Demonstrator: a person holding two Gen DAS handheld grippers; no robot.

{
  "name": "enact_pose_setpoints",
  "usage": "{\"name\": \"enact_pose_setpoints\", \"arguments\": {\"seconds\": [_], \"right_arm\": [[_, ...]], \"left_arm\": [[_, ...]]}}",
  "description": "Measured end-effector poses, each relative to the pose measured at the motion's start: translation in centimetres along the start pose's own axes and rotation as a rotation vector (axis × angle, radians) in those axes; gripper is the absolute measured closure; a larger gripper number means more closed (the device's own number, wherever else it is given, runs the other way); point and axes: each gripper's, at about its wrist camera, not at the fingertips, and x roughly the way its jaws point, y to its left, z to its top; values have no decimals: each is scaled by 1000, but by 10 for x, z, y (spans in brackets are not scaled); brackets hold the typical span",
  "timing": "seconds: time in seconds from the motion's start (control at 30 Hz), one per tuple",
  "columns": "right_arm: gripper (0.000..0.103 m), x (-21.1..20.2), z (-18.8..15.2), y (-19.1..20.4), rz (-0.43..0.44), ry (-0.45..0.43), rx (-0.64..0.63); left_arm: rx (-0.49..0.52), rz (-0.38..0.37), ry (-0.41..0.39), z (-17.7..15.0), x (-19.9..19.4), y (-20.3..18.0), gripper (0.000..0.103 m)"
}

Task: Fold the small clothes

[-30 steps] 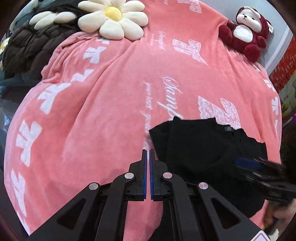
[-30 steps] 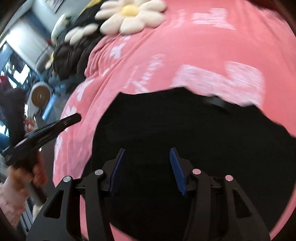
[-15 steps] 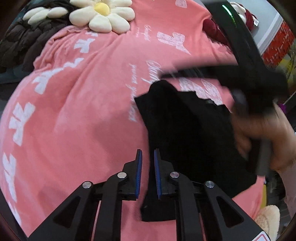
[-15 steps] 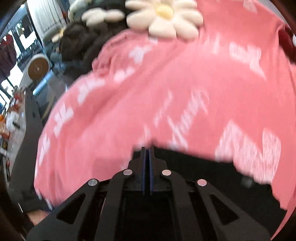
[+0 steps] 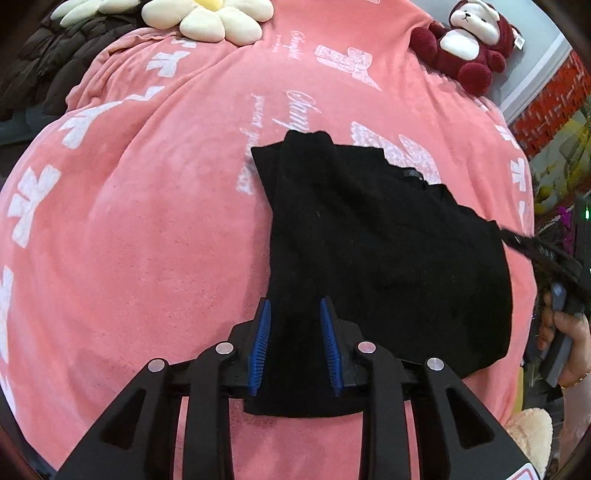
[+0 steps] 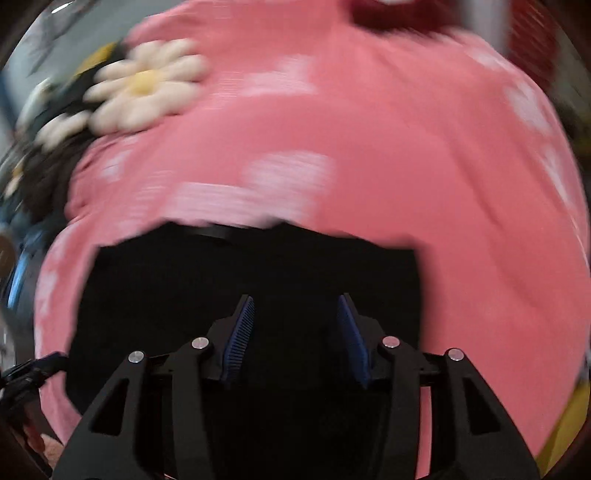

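Observation:
A small black garment lies partly folded on the pink blanket, its left side laid over the middle. My left gripper is open, its blue pads straddling the garment's near left edge without gripping it. The right gripper's tip shows at the garment's right edge in the left wrist view. In the blurred right wrist view my right gripper is open and empty over the black garment, which fills the lower half there.
A daisy-shaped cushion and a dark quilted jacket lie at the far left. A red and white plush toy sits at the far right. The blanket spreads beyond the garment. The left gripper's handle shows at lower left.
Both grippers have opened. The right gripper carried a garment edge across, let go and pulled back to the right. The left gripper released its fold and now straddles the near edge.

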Motion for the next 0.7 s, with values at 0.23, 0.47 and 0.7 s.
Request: {"name": "enact_pose_setpoints", "arguments": {"seconds": [0.23,0.47,0.7], "right_arm": [[101,30,12,-34,136,73,35],[99,12,39,-32,121,-35,2],[48,22,2,-47,54,27,44]], "left_arm": [[19,44,31,-3,21,-21,97],[-98,72,-67,25,-5,1,103],[-85,54,-55,50,4,-5,49]]}}
